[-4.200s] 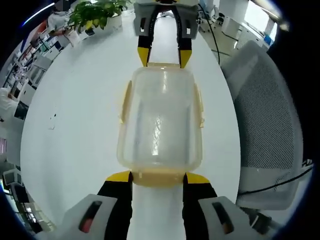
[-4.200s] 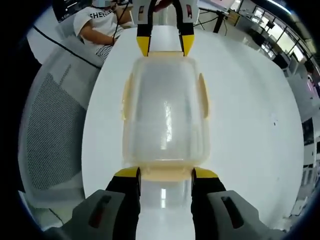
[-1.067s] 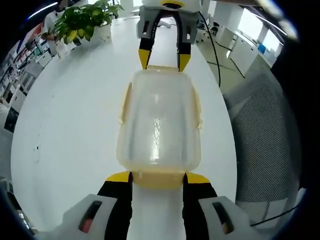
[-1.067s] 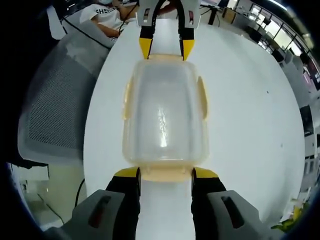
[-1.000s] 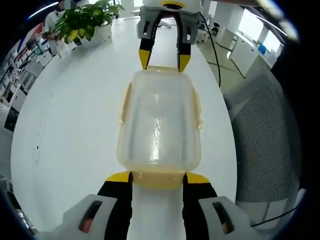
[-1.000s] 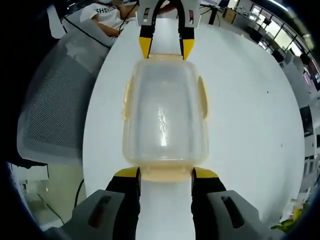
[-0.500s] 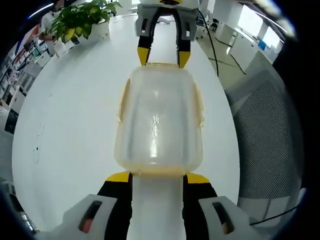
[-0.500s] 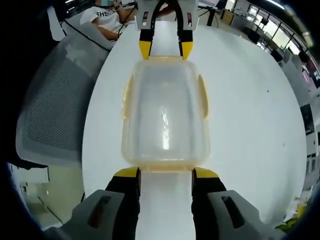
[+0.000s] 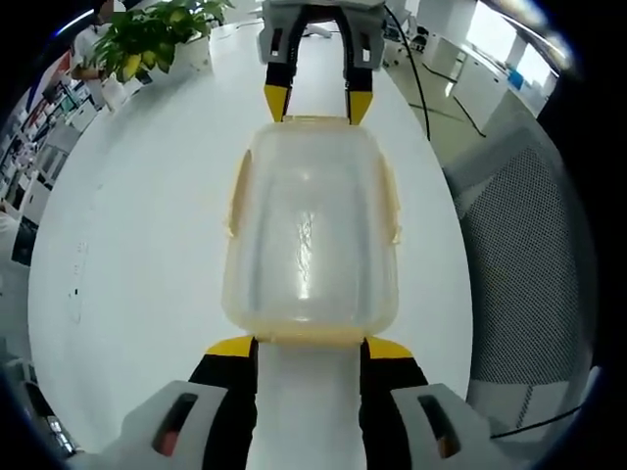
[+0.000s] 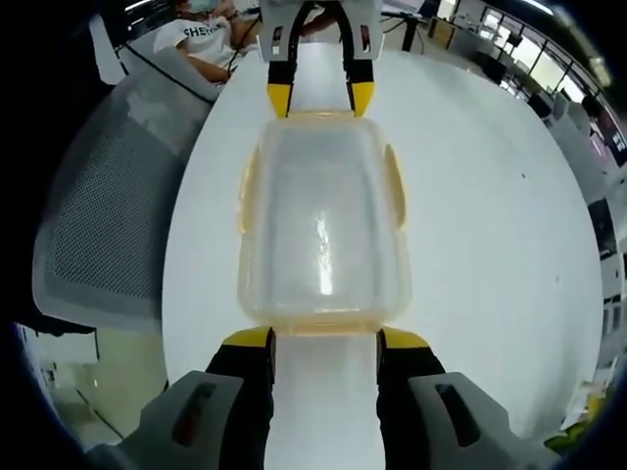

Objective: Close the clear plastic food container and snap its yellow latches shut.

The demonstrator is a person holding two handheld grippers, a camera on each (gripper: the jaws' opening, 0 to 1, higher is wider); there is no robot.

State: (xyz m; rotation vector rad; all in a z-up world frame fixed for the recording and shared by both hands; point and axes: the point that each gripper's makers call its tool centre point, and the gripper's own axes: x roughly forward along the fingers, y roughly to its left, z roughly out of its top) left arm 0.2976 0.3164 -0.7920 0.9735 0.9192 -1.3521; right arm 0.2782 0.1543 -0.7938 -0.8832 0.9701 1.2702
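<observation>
1. Container (image 9: 310, 235) of clear plastic, lid on, sat on our white table (image 9: 137, 225), between both grippers.
2. We saw a mesh chair (image 9: 524, 264) and potted plant (image 9: 162, 29) nearby.
3. We saw nothing inside it.
4. Our left gripper (image 9: 310, 345) and right gripper (image 10: 323, 338) had jaws spread wide at opposite end latches, gripping nothing.

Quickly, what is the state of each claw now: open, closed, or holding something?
Left claw: open, at one end of the clear food container, holding nothing.
Right claw: open, at the opposite end, holding nothing.
</observation>
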